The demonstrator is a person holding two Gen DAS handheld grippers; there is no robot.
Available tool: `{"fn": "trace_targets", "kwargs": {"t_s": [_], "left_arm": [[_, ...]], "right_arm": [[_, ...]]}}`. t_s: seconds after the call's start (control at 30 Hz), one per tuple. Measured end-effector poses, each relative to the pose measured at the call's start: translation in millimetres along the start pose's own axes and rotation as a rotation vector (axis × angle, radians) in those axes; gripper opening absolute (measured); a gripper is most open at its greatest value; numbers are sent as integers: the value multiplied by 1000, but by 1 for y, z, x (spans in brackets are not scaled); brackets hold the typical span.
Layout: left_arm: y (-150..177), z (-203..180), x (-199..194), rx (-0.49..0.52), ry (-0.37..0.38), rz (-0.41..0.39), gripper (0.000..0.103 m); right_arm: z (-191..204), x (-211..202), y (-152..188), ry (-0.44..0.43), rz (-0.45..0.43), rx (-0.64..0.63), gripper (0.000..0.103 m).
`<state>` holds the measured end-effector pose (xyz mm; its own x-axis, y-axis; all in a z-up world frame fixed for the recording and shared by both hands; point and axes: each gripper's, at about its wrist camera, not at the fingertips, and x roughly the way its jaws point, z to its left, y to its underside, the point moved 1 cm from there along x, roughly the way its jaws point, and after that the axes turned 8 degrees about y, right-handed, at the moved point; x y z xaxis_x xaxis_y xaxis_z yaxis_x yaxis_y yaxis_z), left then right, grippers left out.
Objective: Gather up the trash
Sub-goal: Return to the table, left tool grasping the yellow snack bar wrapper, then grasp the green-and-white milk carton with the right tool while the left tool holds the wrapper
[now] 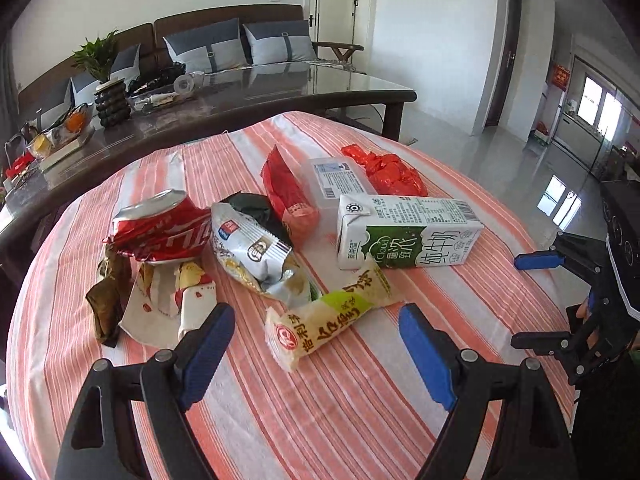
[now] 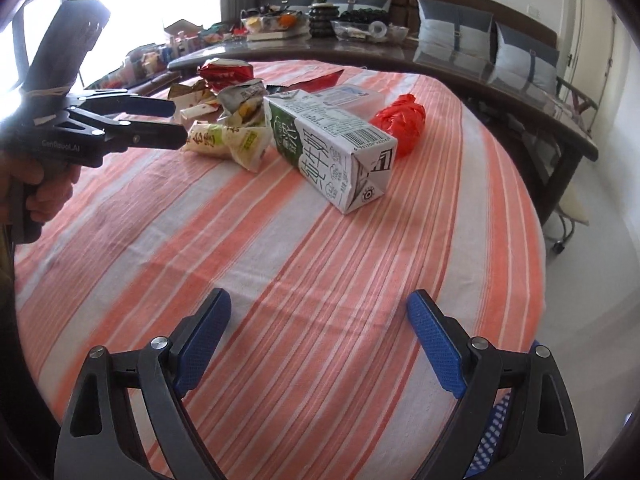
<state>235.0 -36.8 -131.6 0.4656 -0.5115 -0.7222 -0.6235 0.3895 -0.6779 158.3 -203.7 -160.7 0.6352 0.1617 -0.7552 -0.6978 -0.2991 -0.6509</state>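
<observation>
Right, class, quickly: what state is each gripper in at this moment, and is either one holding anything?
Left gripper: open, holding nothing, over the yellow snack wrapper.
Right gripper: open, holding nothing, above the striped tablecloth.

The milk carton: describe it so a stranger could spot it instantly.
On the striped tablecloth, look to the right of the wrapper pile. The milk carton lies on its side beside a crumpled red bag. It is the only rigid white-and-green box there.

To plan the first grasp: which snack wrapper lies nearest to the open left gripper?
The long yellow-green snack wrapper lies just ahead of the left gripper. The silver crisp bag and red pouch lie farther back.
</observation>
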Motion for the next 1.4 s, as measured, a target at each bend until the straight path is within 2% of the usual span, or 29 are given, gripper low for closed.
{"fn": "trace_targets", "kwargs": {"t_s": [0.2, 0.47, 0.57, 0.63, 0.7, 0.73, 0.8, 0.9, 0.97, 1.03, 1.13, 1.23, 1.3, 1.37, 1.4], "left_arm": [[-2, -6, 27, 166, 13, 68, 86], [4, -6, 39, 199, 93, 114, 85], [5, -9, 39, 217, 102, 134, 65], [7, -10, 40, 217, 117, 165, 43], [9, -10, 40, 214, 111, 176, 40], [10, -10, 38, 208, 105, 173, 34], [14, -10, 33, 178, 97, 164, 29], [24, -12, 22, 124, 78, 146, 26], [33, -12, 12, 66, 47, 134, 26], [43, -9, -2, -41, 8, 116, 26], [58, 1, -26, -230, -34, 75, 26], [71, 0, -43, -323, -66, 52, 26], [76, -5, -45, -328, -71, 58, 29], [77, -11, -43, -316, -66, 71, 33], [77, -11, -41, -308, -65, 79, 41]], "right_arm": [[-9, 1, -5, -6, -1, 30, 91], [-35, 7, -44, -4, -82, 55, 91], [-29, 18, -63, -33, -90, -10, 91], [-22, 27, -71, -64, -76, -36, 91], [-15, 34, -78, -79, -65, -43, 91], [-12, 37, -80, -83, -60, -41, 90], [-9, 41, -84, -88, -50, -36, 84], [-10, 39, -82, -98, -34, -26, 50], [-15, 33, -77, -128, -24, 22, 47], [-19, 23, -68, -164, -10, 76, 43], [-30, 9, -49, -277, 28, 226, 42], [-44, 3, -25, -449, 72, 430, 42], [-48, 4, -11, -460, 107, 491, 43], [-53, 2, -5, -406, 106, 498, 50], [-55, -1, -6, -362, 97, 490, 56]]}}
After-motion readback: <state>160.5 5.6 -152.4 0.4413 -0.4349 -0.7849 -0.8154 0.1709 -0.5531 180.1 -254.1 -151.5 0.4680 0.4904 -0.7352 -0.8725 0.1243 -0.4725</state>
